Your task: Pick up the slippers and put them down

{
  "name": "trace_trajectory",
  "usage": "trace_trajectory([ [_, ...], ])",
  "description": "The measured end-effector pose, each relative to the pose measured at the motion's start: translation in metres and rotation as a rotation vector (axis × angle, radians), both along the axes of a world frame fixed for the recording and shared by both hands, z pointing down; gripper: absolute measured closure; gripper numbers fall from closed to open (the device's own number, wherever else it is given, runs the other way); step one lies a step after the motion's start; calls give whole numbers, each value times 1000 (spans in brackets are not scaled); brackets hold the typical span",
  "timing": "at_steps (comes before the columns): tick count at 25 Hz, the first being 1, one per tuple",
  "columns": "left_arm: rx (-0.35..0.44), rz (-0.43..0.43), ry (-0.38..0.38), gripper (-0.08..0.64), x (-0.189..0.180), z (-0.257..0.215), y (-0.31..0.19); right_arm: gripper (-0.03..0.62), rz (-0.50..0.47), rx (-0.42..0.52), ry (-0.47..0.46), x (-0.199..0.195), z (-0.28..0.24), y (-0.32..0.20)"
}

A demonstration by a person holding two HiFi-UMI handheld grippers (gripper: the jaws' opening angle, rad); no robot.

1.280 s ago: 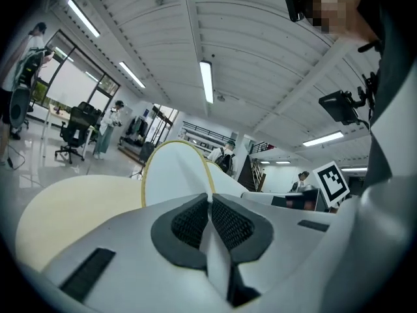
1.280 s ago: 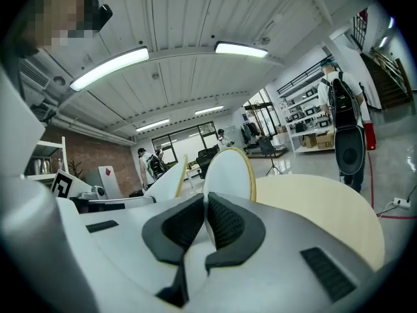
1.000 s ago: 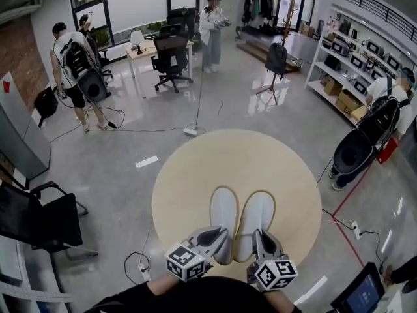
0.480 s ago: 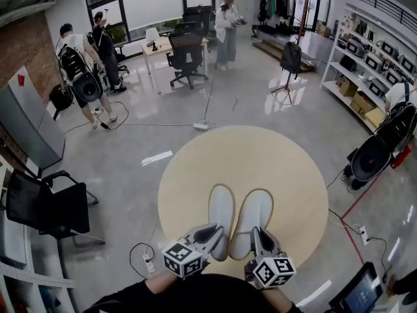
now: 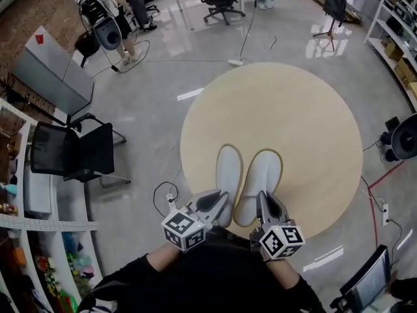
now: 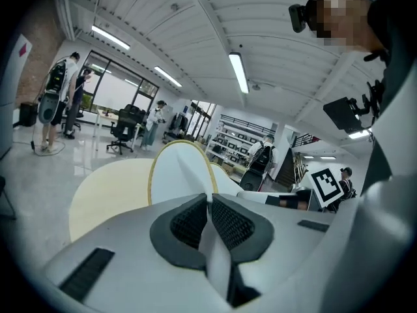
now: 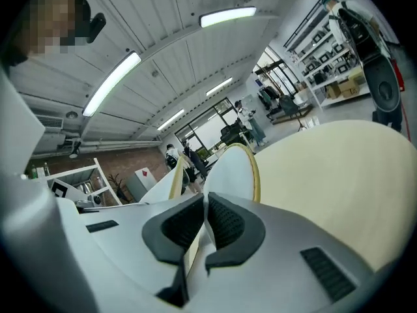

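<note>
Two white slippers with yellow edging lie side by side over the near part of the round beige table (image 5: 300, 109). The left slipper (image 5: 228, 173) is held at its heel by my left gripper (image 5: 219, 206), whose pads are shut on the heel's edge. My right gripper (image 5: 266, 205) is likewise shut on the heel of the right slipper (image 5: 260, 178). In the left gripper view the left slipper (image 6: 177, 175) rises from between the left gripper's (image 6: 210, 208) pads. The right gripper view has the right slipper (image 7: 233, 171) clamped in the right gripper (image 7: 205, 217). Whether the soles touch the table I cannot tell.
A black office chair (image 5: 77, 152) and a grey cabinet (image 5: 55, 77) stand to the left of the table. Cables and a power strip (image 5: 171, 202) lie on the floor near the table's left front. People (image 5: 107, 8) stand far off. A screen (image 5: 365, 282) sits at bottom right.
Both grippers have sunk toward the table, each still clamped on its slipper. The head view has tipped downward, so the table fills more of the picture.
</note>
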State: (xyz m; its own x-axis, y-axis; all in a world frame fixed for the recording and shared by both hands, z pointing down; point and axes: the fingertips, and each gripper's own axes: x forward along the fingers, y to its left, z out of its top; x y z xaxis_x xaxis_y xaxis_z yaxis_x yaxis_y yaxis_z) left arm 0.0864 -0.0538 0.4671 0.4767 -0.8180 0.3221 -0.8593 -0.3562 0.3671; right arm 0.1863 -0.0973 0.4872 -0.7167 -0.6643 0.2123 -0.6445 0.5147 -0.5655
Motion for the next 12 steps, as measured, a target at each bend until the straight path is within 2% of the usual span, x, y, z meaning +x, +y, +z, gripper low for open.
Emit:
trace_trajectory([
  [3,-24,-61,-8,529,-23,5,16,565,-61,-54,-8,-25,14,11],
  [6,-25,-112,12,529,-51,7,20,565,-78,-59,0,-49,15,10],
  [12,22,-101,68,529,-109,8,20,565,-49,-18,55,-101,8,5],
])
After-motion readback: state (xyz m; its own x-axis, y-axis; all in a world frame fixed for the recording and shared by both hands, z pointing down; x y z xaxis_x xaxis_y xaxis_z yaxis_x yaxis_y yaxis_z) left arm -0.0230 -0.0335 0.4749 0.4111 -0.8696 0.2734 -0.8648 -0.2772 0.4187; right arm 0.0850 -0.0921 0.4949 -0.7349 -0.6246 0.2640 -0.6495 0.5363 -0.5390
